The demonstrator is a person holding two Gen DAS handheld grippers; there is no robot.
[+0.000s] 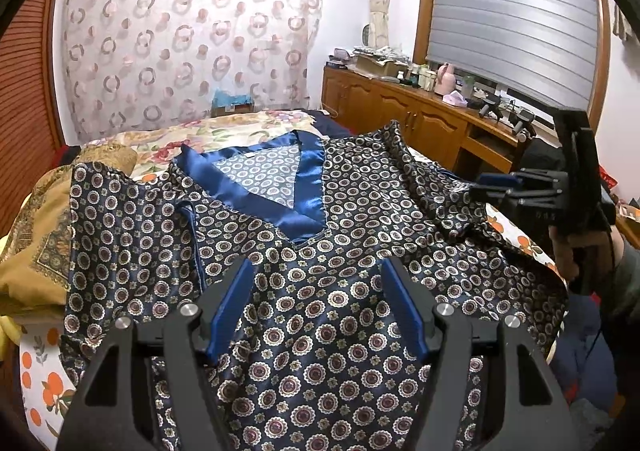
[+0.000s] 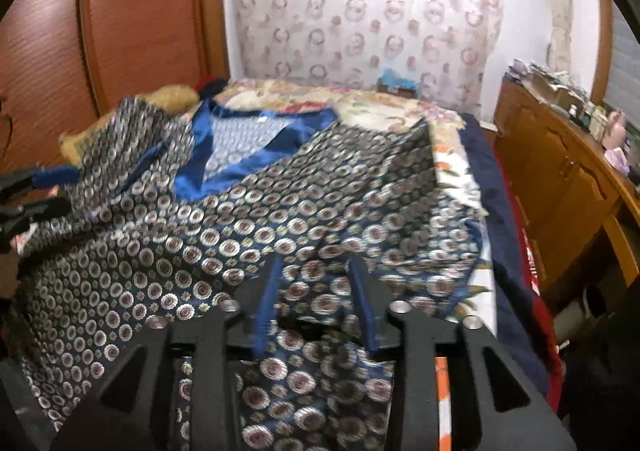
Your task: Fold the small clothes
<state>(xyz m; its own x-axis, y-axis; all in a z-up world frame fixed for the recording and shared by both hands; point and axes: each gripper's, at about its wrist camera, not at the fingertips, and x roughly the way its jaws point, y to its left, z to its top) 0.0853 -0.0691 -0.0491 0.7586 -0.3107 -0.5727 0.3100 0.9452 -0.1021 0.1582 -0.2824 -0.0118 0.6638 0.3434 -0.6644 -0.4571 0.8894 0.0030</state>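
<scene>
Left tool [image 1: 318, 303] hangs over the patterned satin shirt [image 1: 320, 251], jaws spread, nothing between the pads. Right tool [image 2: 316, 299] jaws parted, shirt fabric lying loose between them, pads not pressing it. Shirt lies front-up and spread on the bed [image 1: 40, 371], blue V-collar [image 1: 308, 187] at the far end, right sleeve [image 2: 420, 243] rumpled near the bed's edge.

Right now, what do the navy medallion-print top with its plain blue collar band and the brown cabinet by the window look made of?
Navy medallion-print top: likely satin or silky synthetic; it shines and drapes softly. Plain blue collar band: glossier satin, bright highlights. Brown cabinet: seemingly varnished wood, with raised panel doors.
</scene>
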